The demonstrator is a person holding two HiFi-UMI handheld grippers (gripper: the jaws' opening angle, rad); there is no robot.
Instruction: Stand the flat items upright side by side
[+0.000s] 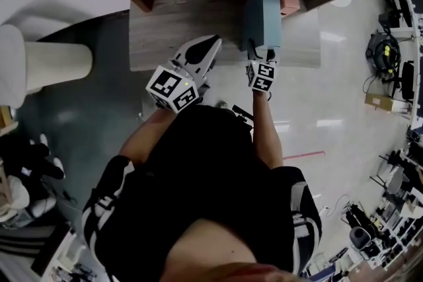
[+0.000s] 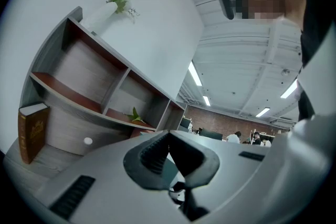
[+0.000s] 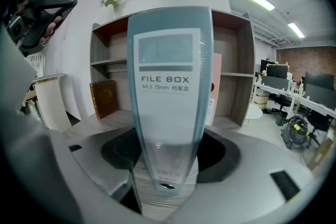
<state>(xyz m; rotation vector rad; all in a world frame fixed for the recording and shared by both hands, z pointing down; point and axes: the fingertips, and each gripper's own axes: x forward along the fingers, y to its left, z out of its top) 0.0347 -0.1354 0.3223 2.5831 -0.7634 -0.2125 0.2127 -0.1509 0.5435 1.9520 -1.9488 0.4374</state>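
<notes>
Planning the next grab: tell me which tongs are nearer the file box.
Right. The right tongs grip the upright file box by its near edge. The left tongs, shut and empty, hang off to its left, not touching it.

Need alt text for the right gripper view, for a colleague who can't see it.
A grey-blue file box, upright with its FILE BOX spine label facing the camera, fills the centre, held between the jaws of the right gripper on a wood-grain surface. Behind it stand a pink file, a brown book and an open shelf unit.
</notes>
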